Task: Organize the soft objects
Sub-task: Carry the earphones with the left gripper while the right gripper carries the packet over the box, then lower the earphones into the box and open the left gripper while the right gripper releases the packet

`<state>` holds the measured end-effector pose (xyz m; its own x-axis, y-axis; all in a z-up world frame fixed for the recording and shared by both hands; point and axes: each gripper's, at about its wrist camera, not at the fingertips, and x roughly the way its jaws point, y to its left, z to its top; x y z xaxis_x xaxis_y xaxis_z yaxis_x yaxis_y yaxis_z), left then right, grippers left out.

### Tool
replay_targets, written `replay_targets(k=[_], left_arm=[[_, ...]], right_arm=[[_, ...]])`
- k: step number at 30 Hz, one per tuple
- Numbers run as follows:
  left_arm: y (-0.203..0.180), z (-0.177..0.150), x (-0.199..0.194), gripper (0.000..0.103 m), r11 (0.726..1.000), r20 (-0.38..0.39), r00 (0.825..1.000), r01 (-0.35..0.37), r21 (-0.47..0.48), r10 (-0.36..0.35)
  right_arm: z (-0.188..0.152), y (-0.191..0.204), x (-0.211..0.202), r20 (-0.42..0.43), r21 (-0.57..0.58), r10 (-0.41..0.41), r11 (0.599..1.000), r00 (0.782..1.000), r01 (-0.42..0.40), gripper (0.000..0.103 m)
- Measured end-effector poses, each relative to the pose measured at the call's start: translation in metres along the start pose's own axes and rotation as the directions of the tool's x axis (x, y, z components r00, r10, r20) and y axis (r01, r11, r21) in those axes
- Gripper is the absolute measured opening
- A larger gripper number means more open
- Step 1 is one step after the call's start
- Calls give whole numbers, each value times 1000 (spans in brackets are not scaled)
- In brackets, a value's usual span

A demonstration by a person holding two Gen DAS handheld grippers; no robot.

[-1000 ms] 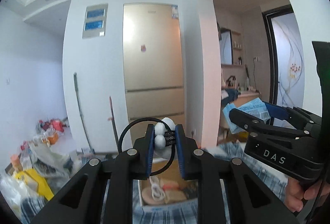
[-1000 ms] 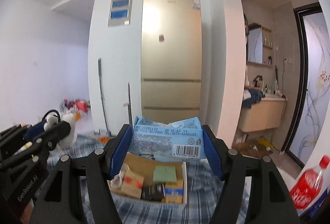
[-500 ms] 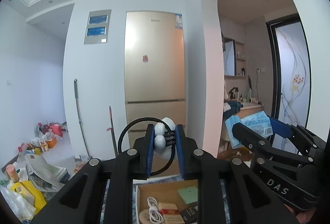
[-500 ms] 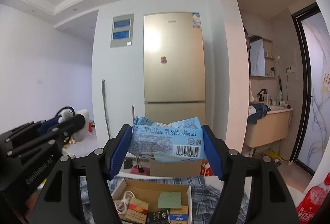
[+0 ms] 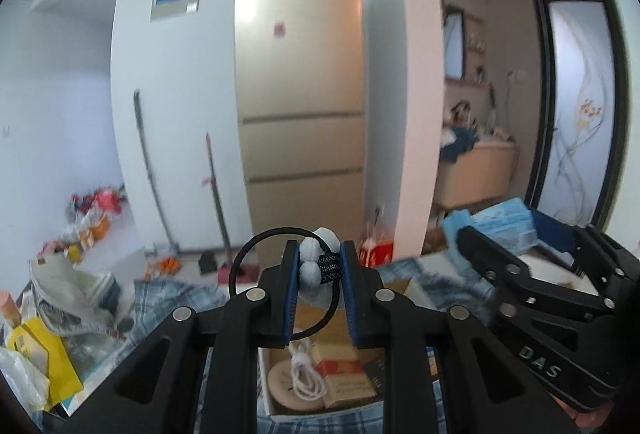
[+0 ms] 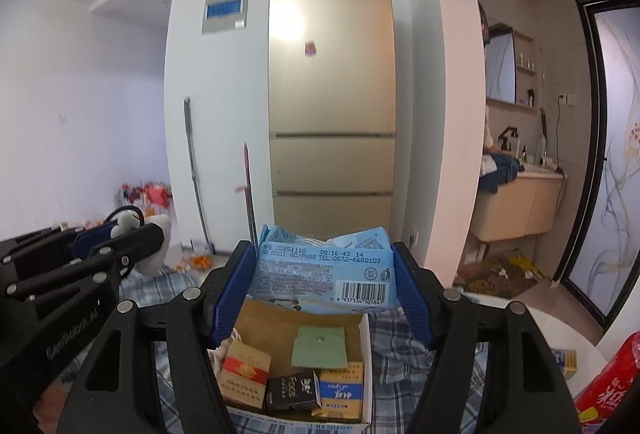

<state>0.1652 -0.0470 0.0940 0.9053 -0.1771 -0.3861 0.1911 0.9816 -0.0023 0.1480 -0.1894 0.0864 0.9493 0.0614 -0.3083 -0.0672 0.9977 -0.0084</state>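
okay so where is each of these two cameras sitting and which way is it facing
Left wrist: on the left gripper, facing the fridge; pads clamp a pompom hair tie; right gripper at right.
Right wrist: on the right gripper, facing the same way; pads grip a blue tissue pack; left gripper at left.
Shared: fridge, cardboard box, plaid cloth.

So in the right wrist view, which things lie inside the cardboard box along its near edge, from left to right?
Red and white pack → black pack → yellow and blue pack, all in the cardboard box.
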Motion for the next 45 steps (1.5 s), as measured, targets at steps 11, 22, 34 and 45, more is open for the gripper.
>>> replay_targets(k=[11,22,34,45], left_arm=[[13,-40,80,21,999,-233,972,-31,16,34],[20,-67,123,21,1000,-389,921,0,-19,-8],[20,-69,124,30,1000,-388,922,-23,-8,18],[28,-60,114,86,998,-325,944,-62,-32,48]], right_arm=[[-54,-1,67,-279,22,41,999,960,-37,67],[-92,6,98,-419,-16,42,998,907,-54,67],[-93,6,105,-445,-3,68,997,893,-78,67],[-96,16,105,-432,-65,36,995,901,-71,87]])
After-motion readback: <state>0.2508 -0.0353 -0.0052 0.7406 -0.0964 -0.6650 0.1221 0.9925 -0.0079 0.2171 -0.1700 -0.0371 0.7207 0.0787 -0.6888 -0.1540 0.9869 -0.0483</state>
